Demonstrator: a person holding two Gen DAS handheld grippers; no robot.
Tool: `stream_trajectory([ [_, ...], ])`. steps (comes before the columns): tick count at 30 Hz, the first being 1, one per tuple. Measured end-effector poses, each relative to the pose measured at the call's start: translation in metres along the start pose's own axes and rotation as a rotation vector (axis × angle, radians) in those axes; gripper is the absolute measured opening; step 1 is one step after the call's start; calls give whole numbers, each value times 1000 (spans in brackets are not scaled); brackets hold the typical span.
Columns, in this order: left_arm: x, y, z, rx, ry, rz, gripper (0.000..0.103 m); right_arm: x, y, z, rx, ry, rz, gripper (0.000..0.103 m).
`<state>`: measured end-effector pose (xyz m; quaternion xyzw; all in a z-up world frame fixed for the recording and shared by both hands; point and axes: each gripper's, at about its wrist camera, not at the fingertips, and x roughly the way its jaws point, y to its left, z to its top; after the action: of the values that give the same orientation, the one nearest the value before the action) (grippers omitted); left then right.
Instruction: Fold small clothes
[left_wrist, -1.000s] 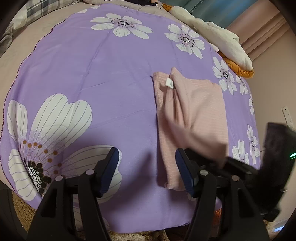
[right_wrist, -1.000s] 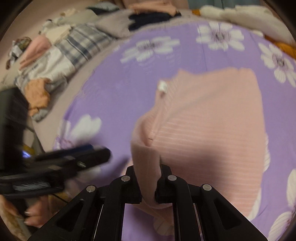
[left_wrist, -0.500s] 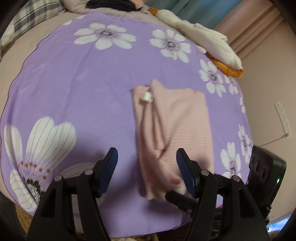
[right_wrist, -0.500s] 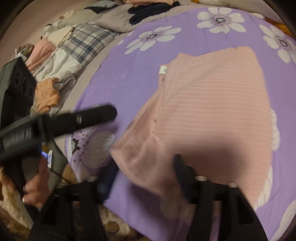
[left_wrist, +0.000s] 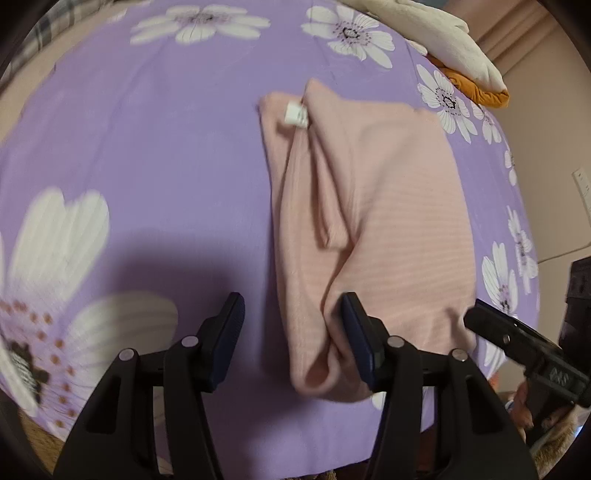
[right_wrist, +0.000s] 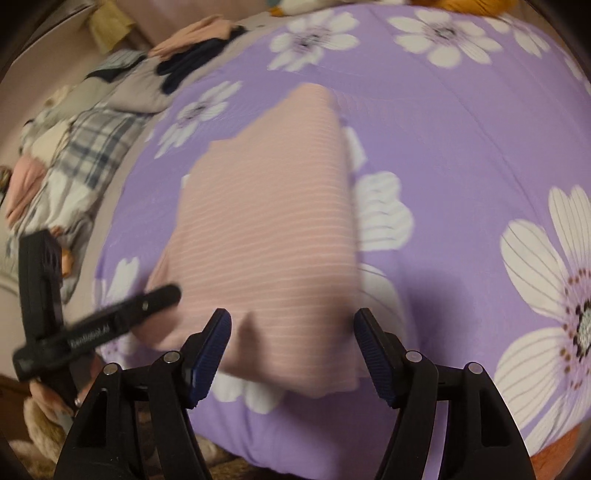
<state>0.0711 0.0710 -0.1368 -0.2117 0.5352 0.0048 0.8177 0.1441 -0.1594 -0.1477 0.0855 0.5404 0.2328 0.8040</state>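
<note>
folded pink garment (left_wrist: 373, 229) just ahead of left gripper (left_wrist: 293, 332) and right gripper (right_wrist: 291, 350), both wide apart, empty

1. Under your tools lies the bed's purple flowered sheet (left_wrist: 155, 155).
2. The folded pink garment (left_wrist: 388, 206) rests flat on it, ahead of your left tool.
3. Cream and orange bedding (left_wrist: 458, 48) sits far ahead, right.

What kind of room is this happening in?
Probably a bedroom at home: a purple flower-print bedsheet covers a bed, loose clothes and a plaid blanket are heaped beside it, and a folded pink ribbed garment lies on top.
</note>
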Motion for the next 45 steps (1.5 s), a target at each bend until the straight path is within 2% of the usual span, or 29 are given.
stream_trajectory([
  [5,-3,5,-9,6,-6,-18,59,8,-3,1,24,23,0,69],
  [9,-9,5,-1,26,26,-58,63,5,-7,6,28,11,12,70],
  [10,-15,7,4,23,1,-74,66,3,-9,7,27,-1,16,73],
  [11,-21,8,8,16,-34,-76,75,0,-11,10,29,-14,20,78],
  [13,-28,9,20,1,-105,-76,85,-2,-13,15,35,-34,36,78],
  [14,-25,7,25,1,-107,-105,85,-1,-14,20,42,-41,58,79],
  [16,-9,3,33,0,-47,-164,85,3,-17,28,62,-48,104,79],
  [18,9,-3,40,1,0,-176,84,11,-17,37,75,-45,137,79],
  [21,24,-10,45,1,21,-191,84,26,-13,48,68,-23,132,78],
  [22,28,-14,46,-2,21,-205,83,27,-13,49,62,-23,144,75],
  [23,32,-18,47,7,20,-214,79,30,-11,50,55,-18,162,66],
  [25,35,-24,48,28,22,-205,70,35,-9,51,49,-12,150,63],
  [26,36,-26,47,33,26,-205,63,37,-9,51,43,-13,133,55],
  [28,37,-28,48,28,23,-195,57,35,-9,48,21,-24,112,46],
  [29,36,-30,47,30,17,-191,52,31,-8,47,10,-38,113,38],
  [32,27,-35,44,45,-17,-175,41,20,-3,46,-20,-78,106,29],
  [38,7,-60,41,116,-80,-112,38,-7,8,46,-66,-159,103,26],
  [45,-19,-90,37,191,-147,-105,38,-39,6,45,-64,-247,105,26],
])
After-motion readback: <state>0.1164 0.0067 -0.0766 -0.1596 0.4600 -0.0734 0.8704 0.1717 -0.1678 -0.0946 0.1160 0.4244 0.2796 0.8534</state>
